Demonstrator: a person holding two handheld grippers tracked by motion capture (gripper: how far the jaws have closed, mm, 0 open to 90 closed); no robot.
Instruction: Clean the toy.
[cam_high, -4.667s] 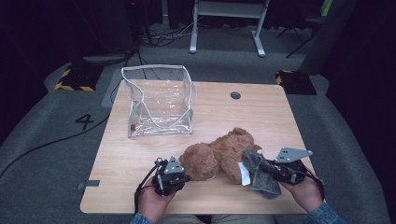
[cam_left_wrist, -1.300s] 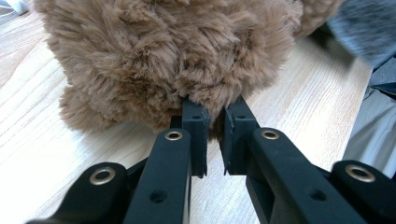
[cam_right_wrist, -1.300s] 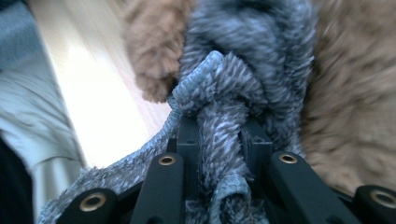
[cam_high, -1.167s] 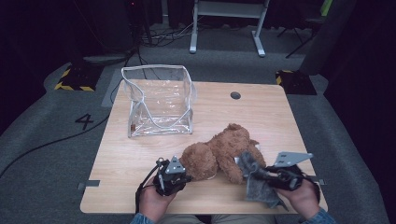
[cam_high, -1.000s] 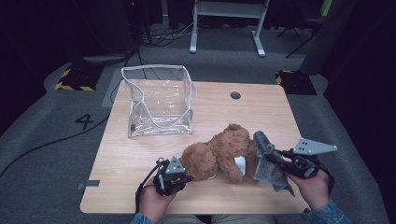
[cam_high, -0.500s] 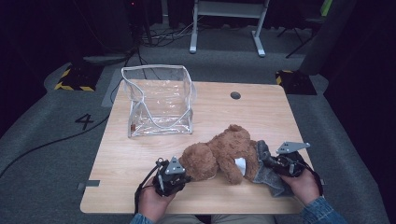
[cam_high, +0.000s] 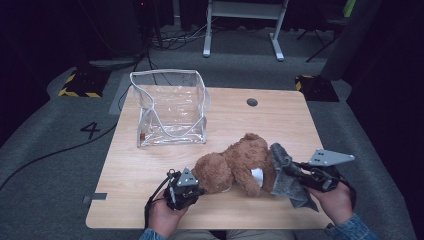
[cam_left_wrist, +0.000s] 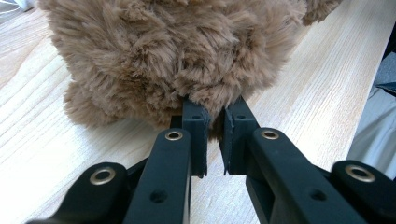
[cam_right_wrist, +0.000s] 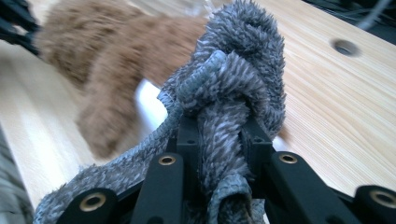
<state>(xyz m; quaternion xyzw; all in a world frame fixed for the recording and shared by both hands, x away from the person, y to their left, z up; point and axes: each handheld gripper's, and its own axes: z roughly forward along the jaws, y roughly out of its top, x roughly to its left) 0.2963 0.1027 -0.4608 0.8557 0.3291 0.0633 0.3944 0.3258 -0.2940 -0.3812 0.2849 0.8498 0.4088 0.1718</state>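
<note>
Teddy bear (cam_high: 235, 167) lies on its side near the counter's (cam_high: 280, 120) front edge, between the two grippers. Left gripper (cam_left_wrist: 214, 126) pinches a tuft of brown fur at the bear's head end, jaws nearly together. Right gripper (cam_right_wrist: 219, 130) is clamped on a bunched grey cloth (cam_high: 287, 175), pressed against the bear's back end. Clear plastic bag (cam_high: 170, 107) stands open toward the back left corner, well apart from the bear. Step in hand looks like wiping the toy while it is pinned. Next move probably calls for dragging the cloth along the fur, left grip steady.
</note>
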